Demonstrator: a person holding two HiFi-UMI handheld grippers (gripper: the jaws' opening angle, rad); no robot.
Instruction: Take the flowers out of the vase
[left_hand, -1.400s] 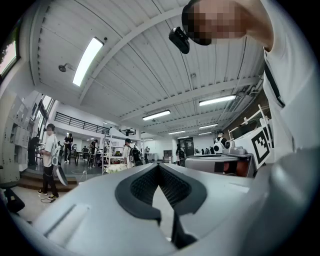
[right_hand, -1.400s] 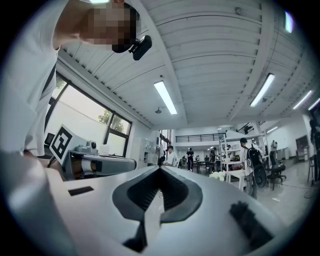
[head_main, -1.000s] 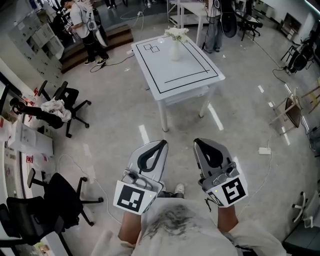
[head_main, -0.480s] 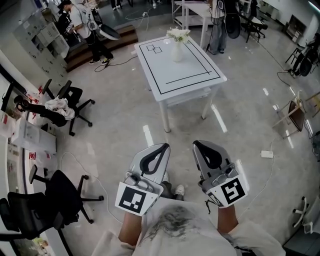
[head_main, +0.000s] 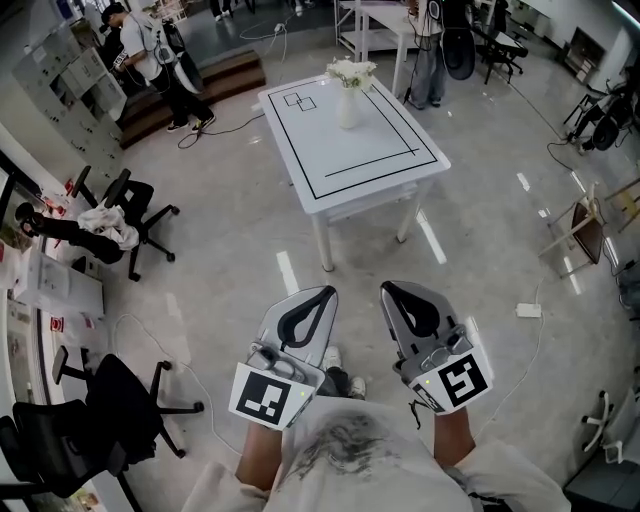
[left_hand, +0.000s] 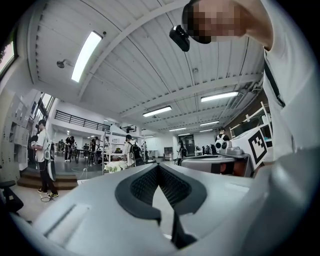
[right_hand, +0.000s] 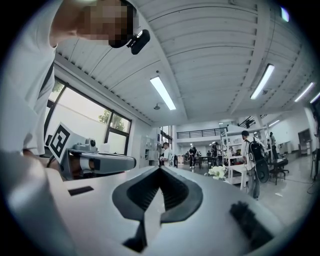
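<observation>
Nearest of all, at the bottom of the head view, is the person's pale grey shirt (head_main: 350, 455), and out from it two grippers are held side by side, pointing level toward the far end of the room. The grey-and-white left gripper (head_main: 325, 291) has its jaws pressed fully together with nothing between them (its own view shows the two dark ribbed pads meeting at the tip, with only the room beyond). The matching right gripper (head_main: 388, 288), just beside it on the right, is likewise closed tight and empty. Under them a light-coloured shoe (head_main: 333, 357) stands on the polished grey floor (head_main: 230, 270). At the near left is a black wheeled office chair (head_main: 110, 400). On the floor to the right lies a small white power strip (head_main: 528, 310) on a thin cable. Farther off on the left a second black office chair (head_main: 145, 200) stands just beside a crumpled white cloth (head_main: 105, 222). Well beyond both grippers, near the middle of the room, stands the white rectangular table (head_main: 370, 170), its top marked with a black outline and two small black squares. Toward its far end a slim white vase (head_main: 347, 108) stands upright, and the bunch of white flowers (head_main: 352, 72) sits in its mouth, well apart from either gripper. At the far left a person in a white top and dark trousers (head_main: 150, 50) stands by a low dark step (head_main: 225, 75).
</observation>
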